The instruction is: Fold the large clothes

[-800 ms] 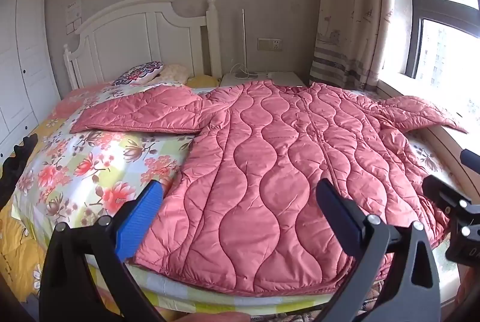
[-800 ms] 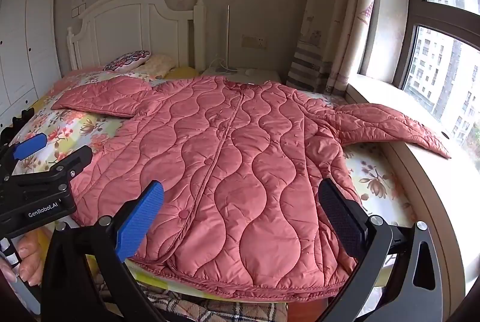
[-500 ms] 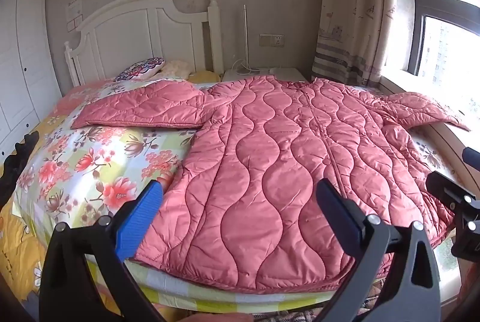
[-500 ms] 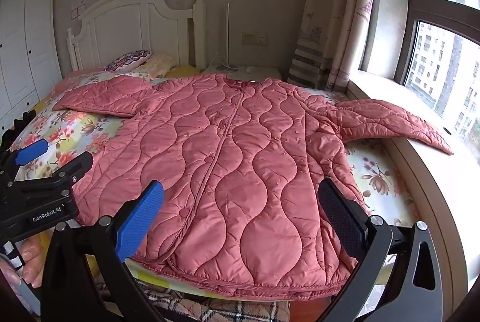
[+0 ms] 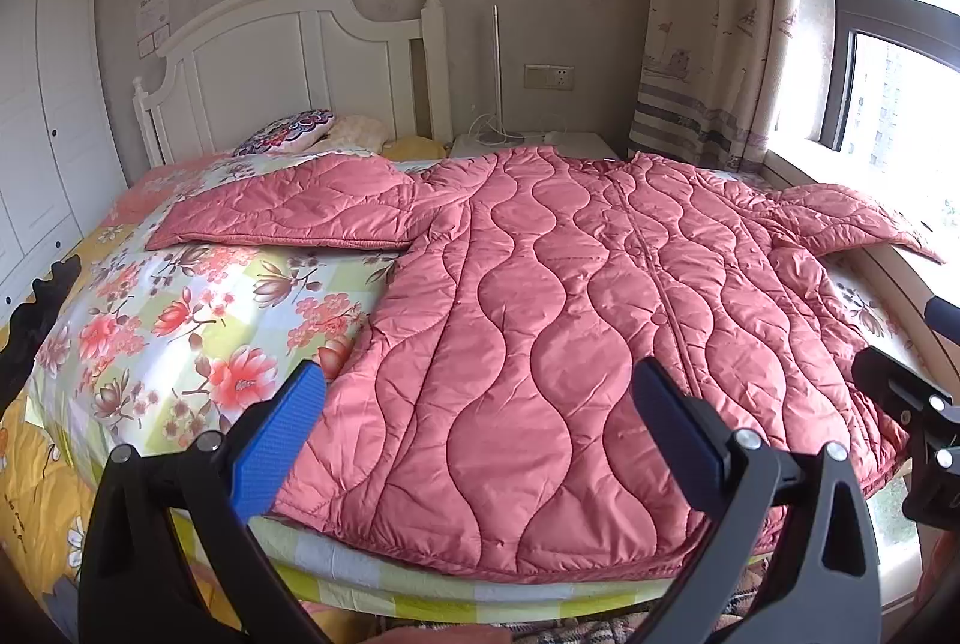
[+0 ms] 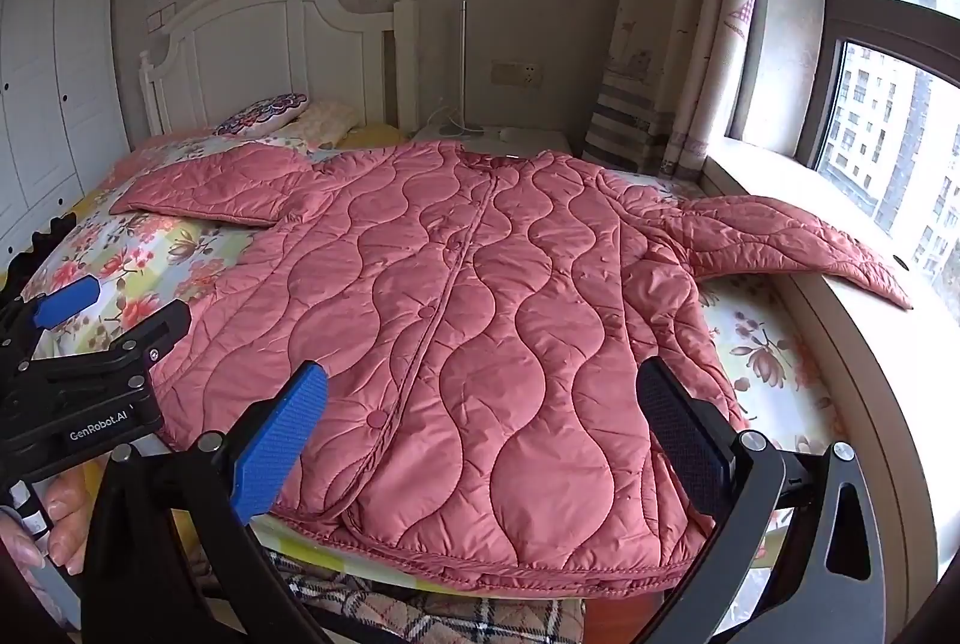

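Presently we hold our left gripper level before the foot of the bed, fingers spread wide, pinching nothing. Our right gripper hovers alongside, fingers likewise spread and holding nothing.

Item: quilted coat, coral pink, padded, stitched in wavy channels, snap placket down the middle. It lies flat, front up, across the bed, hem at the near edge; one sleeve rests on the floral bedspread, the other sleeve reaches onto the window ledge.

Item: white panelled headboard; patterned pillow.
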`<state>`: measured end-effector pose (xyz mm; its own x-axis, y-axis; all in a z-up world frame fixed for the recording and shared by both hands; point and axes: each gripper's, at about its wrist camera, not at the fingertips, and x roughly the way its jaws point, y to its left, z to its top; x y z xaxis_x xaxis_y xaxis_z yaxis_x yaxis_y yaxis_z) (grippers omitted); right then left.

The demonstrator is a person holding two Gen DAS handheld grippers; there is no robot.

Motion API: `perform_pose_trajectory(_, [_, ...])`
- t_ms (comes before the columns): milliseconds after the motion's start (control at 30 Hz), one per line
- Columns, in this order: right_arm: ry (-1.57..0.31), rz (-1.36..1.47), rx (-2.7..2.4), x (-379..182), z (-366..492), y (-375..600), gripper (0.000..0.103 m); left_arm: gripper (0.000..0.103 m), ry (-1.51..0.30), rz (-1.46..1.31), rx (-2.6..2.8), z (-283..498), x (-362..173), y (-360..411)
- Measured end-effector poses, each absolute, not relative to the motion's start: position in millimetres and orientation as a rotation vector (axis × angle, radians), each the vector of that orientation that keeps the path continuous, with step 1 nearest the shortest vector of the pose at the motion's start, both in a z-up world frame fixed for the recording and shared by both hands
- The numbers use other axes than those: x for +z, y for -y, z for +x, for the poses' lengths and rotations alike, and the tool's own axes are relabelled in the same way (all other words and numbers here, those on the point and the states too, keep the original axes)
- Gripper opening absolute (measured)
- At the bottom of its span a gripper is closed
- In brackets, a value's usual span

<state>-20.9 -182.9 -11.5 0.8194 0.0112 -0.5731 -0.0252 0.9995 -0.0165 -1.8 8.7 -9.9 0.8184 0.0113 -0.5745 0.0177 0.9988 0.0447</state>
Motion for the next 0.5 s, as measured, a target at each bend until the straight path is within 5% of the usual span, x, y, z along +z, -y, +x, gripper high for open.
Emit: perform_pose_trajectory(500, [-0.613, -0.025, 0.019, -12.7, -20.8, 181.6, 0.099, 0.101, -0.615, 0.051, -0.003, -1.6, -10.4, -7.7])
